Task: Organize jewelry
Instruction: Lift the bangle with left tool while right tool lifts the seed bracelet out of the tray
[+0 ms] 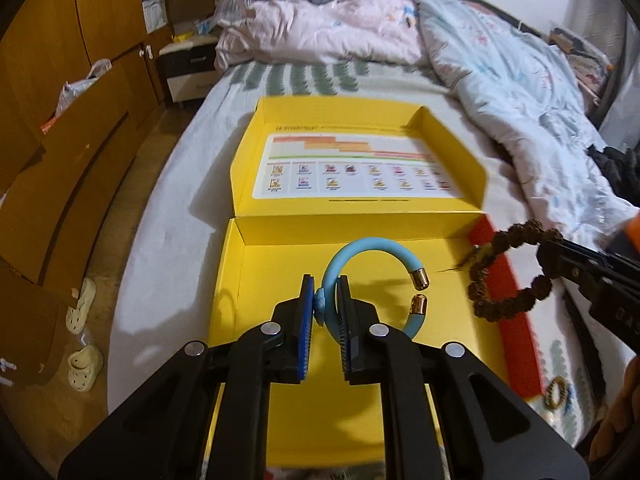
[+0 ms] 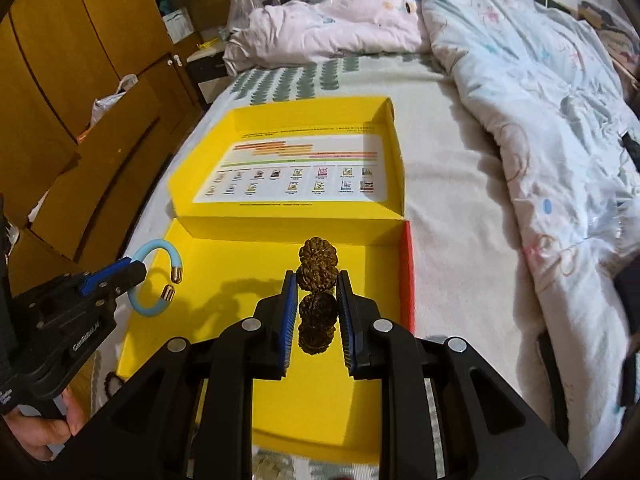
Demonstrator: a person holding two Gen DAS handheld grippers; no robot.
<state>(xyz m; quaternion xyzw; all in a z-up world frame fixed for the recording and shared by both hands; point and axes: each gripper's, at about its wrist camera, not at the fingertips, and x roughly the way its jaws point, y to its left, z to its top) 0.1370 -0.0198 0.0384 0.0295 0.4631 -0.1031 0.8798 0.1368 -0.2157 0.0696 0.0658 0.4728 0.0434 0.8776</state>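
1. Left wrist view: your left claw (image 1: 325, 312) is clamping the blue bangle (image 1: 374, 280) by the small knob on its band, holding it above the open yellow box (image 1: 280, 280) that is lying on the bed (image 1: 168, 216).
2. The bangle is looking like a springy, rubbery hoop with two gold end caps (image 1: 420, 292) facing each other across a gap; it is likely light and a little slippery, so you are better gripping the band than the caps.
3. Right wrist view: your right claw (image 2: 317, 300) is squeezing the brown bead bracelet (image 2: 317, 280) between its pads, edge-on, over the box's floor.
4. The bracelet's beads are rough and knobbly on a cord, so it is drooping loosely; a pinch across one bead is holding well, but the rest may be swinging.
5. Both pieces are hanging clear of the box, not yet set down; another beaded bracelet (image 1: 557, 392) is lying on the bed beside it.
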